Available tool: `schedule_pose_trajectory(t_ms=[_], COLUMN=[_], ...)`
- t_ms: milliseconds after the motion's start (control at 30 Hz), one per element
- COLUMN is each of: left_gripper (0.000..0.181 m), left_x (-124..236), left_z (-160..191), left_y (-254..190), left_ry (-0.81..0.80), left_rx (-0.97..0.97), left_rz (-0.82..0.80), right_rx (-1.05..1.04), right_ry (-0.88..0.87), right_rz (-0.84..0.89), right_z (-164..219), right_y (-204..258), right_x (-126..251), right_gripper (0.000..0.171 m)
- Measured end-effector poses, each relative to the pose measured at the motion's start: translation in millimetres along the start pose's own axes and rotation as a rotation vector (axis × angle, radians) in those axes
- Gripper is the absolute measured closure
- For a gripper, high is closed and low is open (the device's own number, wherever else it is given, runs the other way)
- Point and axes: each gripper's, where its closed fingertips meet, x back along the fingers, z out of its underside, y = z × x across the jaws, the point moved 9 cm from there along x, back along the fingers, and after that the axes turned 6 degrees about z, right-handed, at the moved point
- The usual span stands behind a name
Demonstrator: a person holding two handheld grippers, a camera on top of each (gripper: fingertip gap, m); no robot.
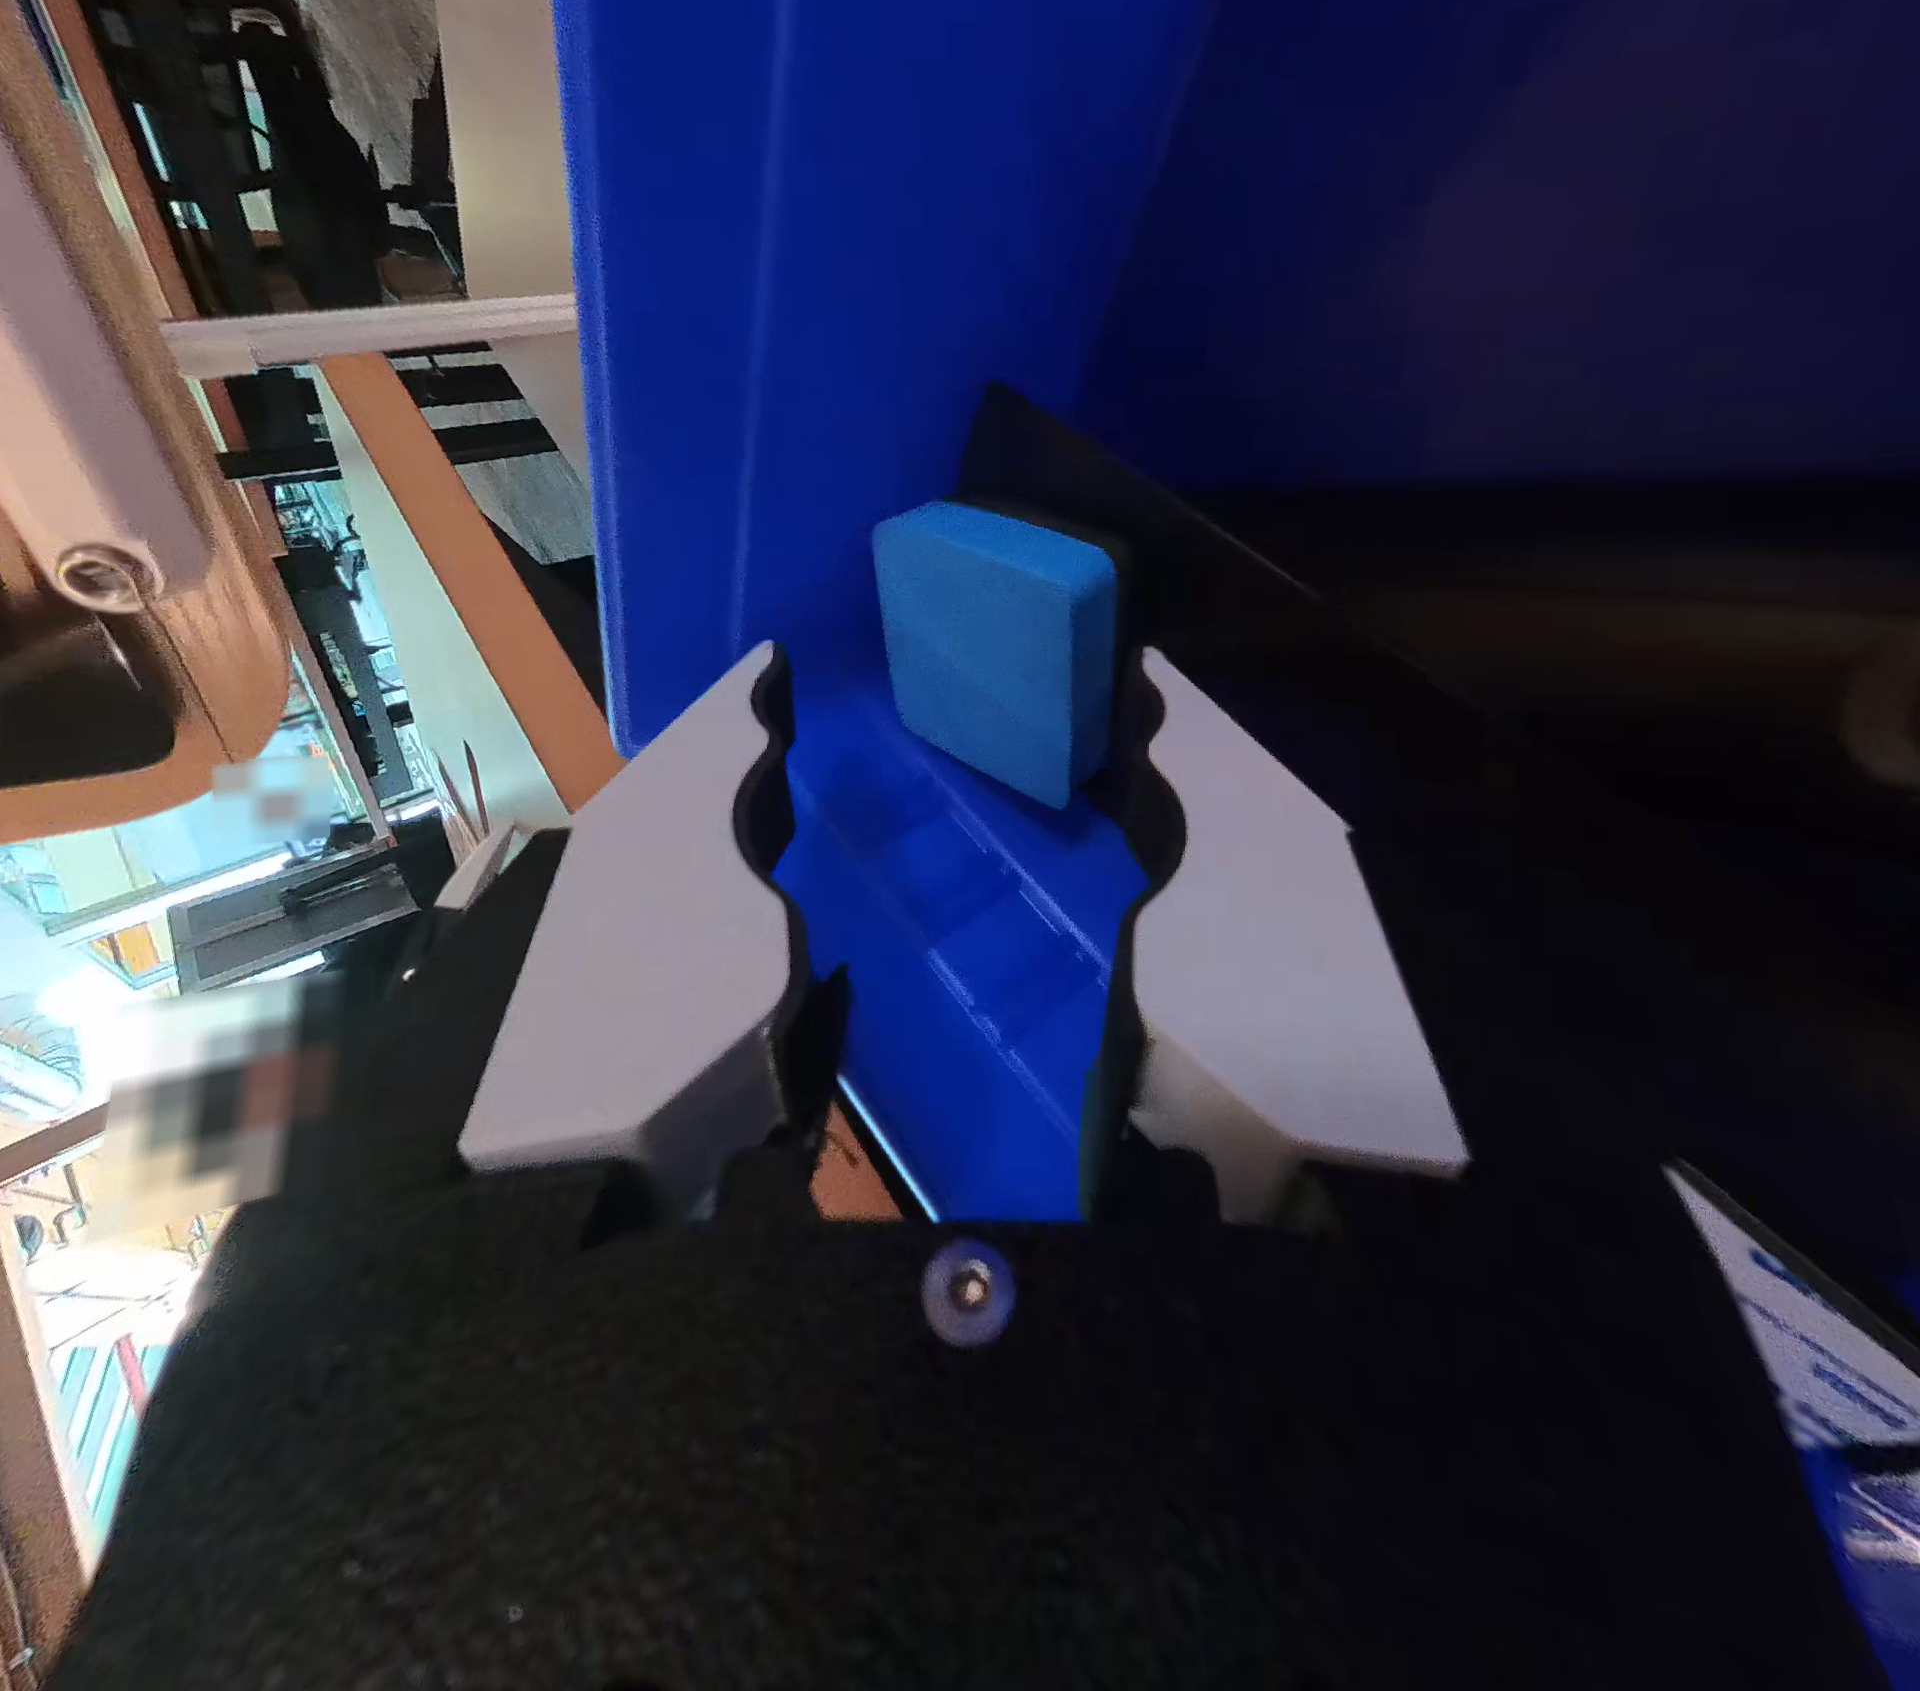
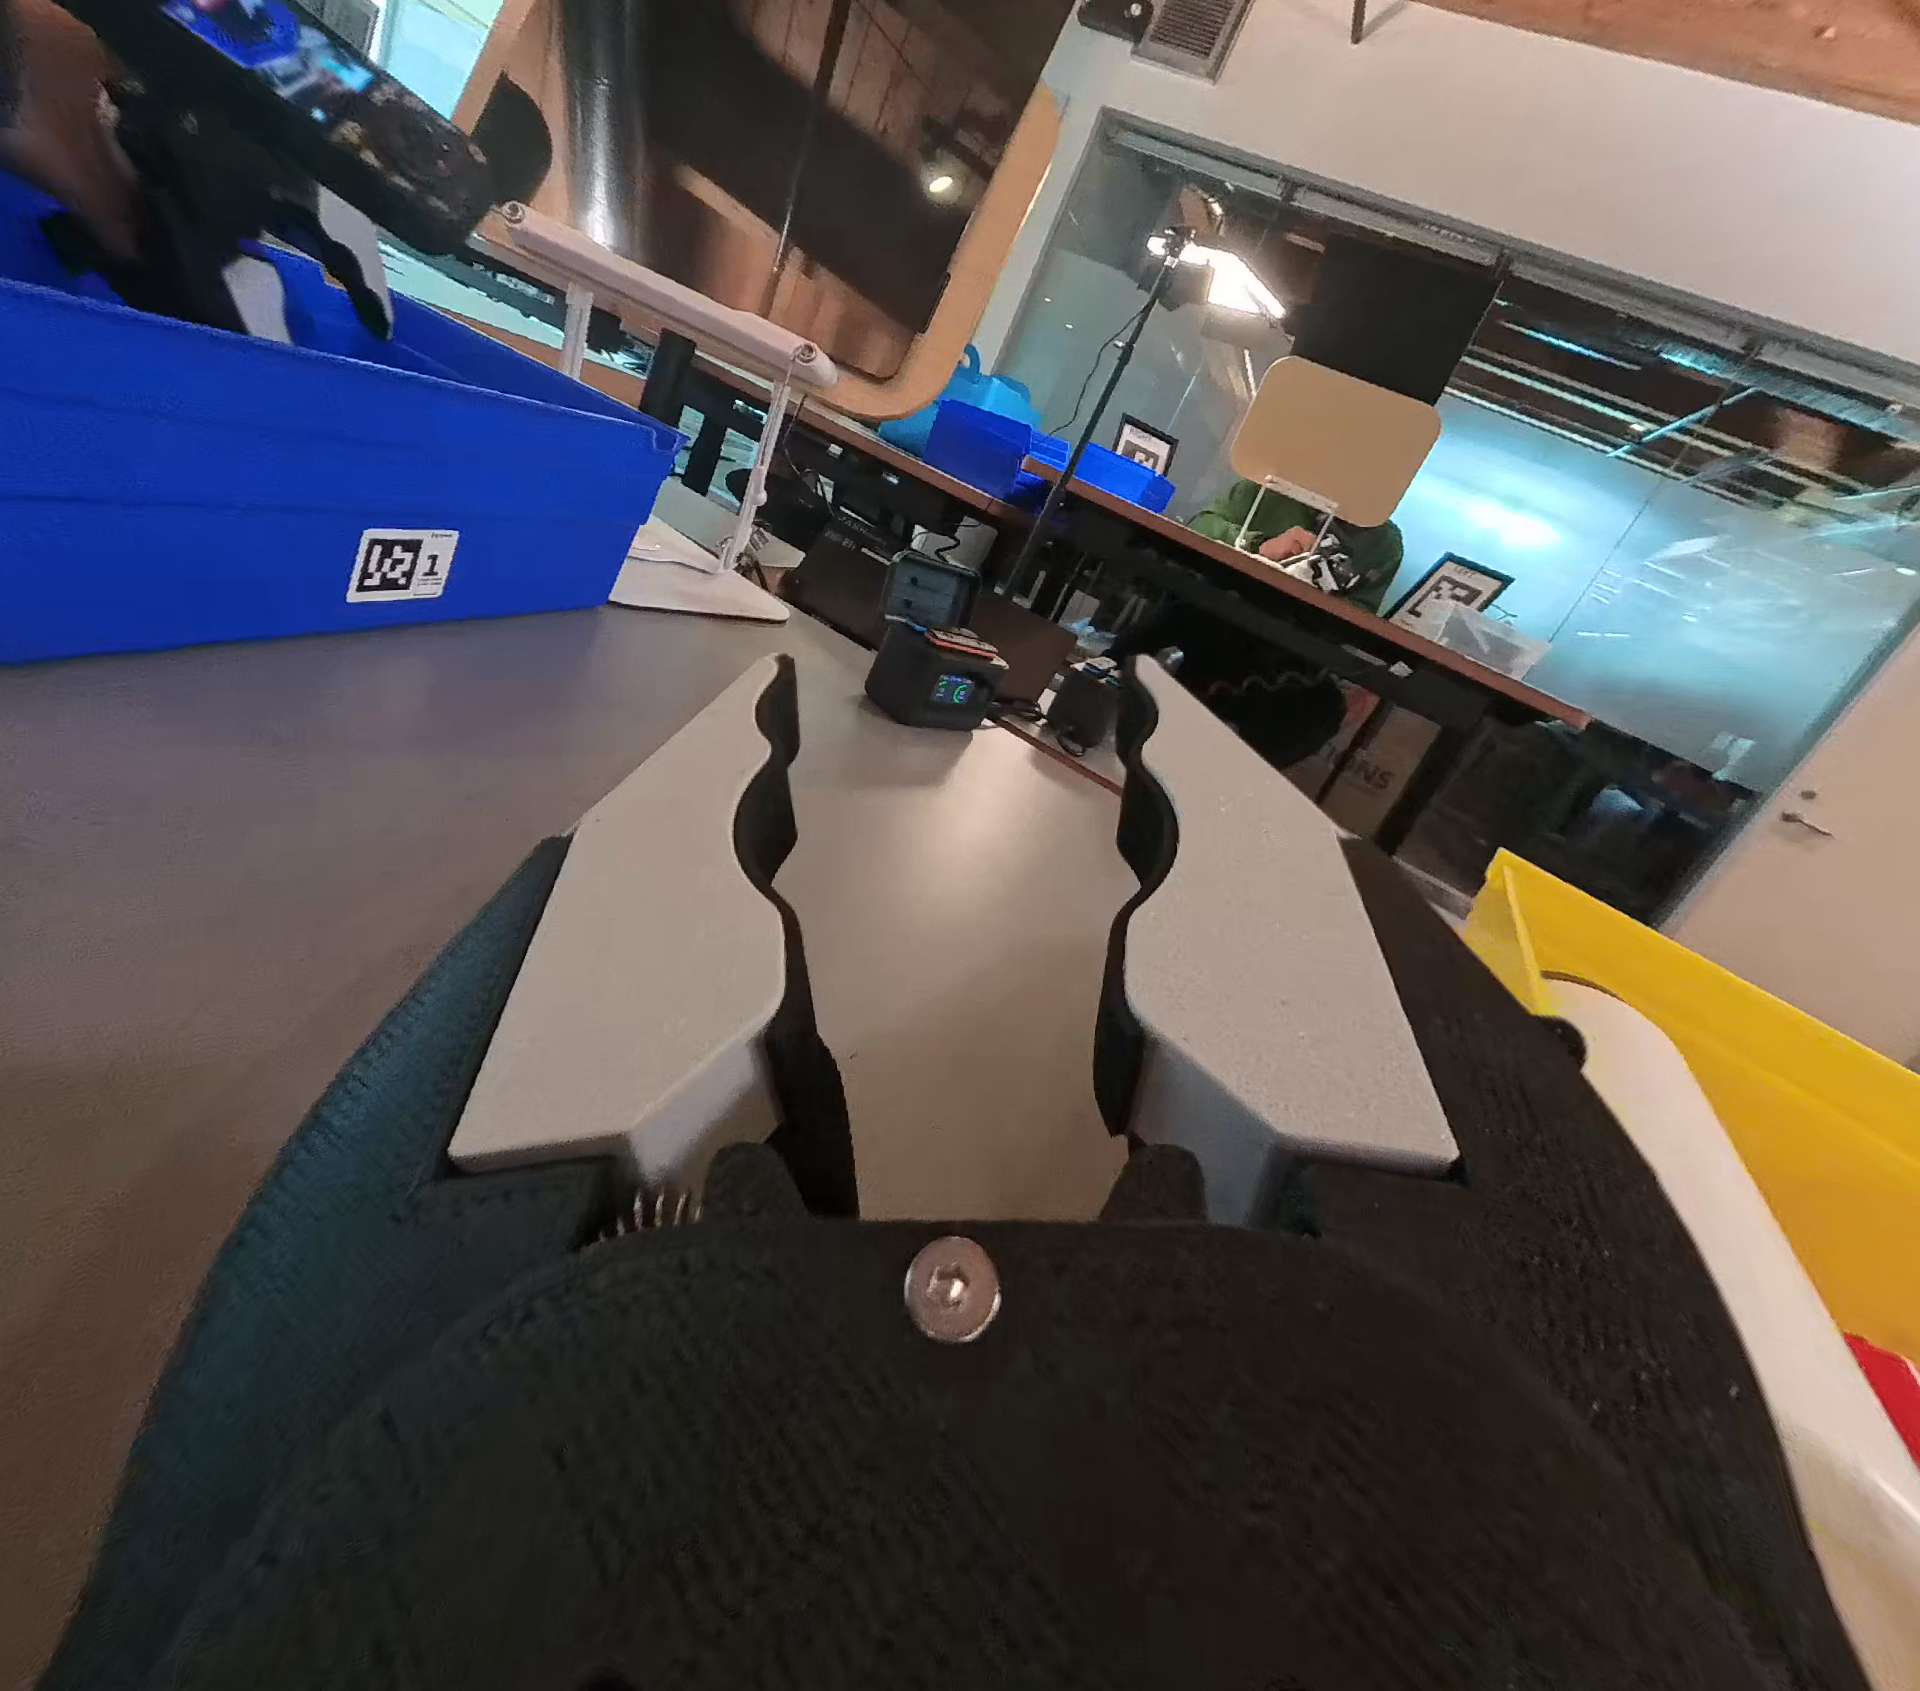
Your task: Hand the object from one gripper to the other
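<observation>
Light-blue rounded square foam block (image 1: pixel 987 654) stands on edge inside deep-blue plastic bin (image 1: pixel 831 187), just ahead of left gripper (image 1: pixel 961 675), fingers spread, not pinching. Right gripper (image 2: pixel 956 685) spread, empty, over grey tabletop (image 2: pixel 260 810). Pickup and handover both remain.

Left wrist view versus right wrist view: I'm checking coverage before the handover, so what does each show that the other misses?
Only the left wrist view shows the light blue block, inside the blue bin, just ahead of the open left gripper; whether it touches the right finger is unclear.

Only the right wrist view shows the grey table, the yellow bin, the small black devices, and the open, empty right gripper.

Both show the blue bin; the right wrist view also shows the left gripper reaching into it.
</observation>
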Motion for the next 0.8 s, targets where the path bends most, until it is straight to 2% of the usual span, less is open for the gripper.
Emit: schedule_pose_trajectory(t_ms=[100, 233, 333, 400, 500, 600, 733, 800], left_gripper=[0.118, 0.090, 0.082, 0.089, 0.120, 0.125, 0.125, 0.136], left_x=[-4, -3, 1, 9, 22, 8, -7, -11], left_z=[0, 1, 4, 7, 12, 11, 5, 3], left_y=[4, 17, 20, 19, 15, 6, 2, 1], left_ry=[0.012, 0.025, 0.007, -0.039, -0.156, -0.153, -0.088, -0.076], left_rx=[-0.005, 0.049, 0.138, 0.183, 0.210, 0.155, 0.065, 0.028], left_rz=[-0.002, -0.061, -0.141, -0.230, -0.361, -0.266, -0.244, -0.238], right_rx=[-0.004, -0.003, -0.014, -0.024, -0.036, -0.040, -0.039, -0.040], right_ry=[0.003, 0.011, 0.019, 0.024, 0.030, 0.034, 0.040, 0.044], right_rz=[-0.013, -0.014, -0.008, -0.004, -0.003, -0.007, -0.005, -0.005], right_z=[1, 1, 2, 3, 3, 4, 4, 5], right_y=[1, 2, 1, 0, -1, -1, -1, -1], right_x=[0, 0, -1, -1, -1, -1, -1, -1], right_gripper=[0.111, 0.111, 0.111, 0.112, 0.113, 0.114, 0.115, 0.116])
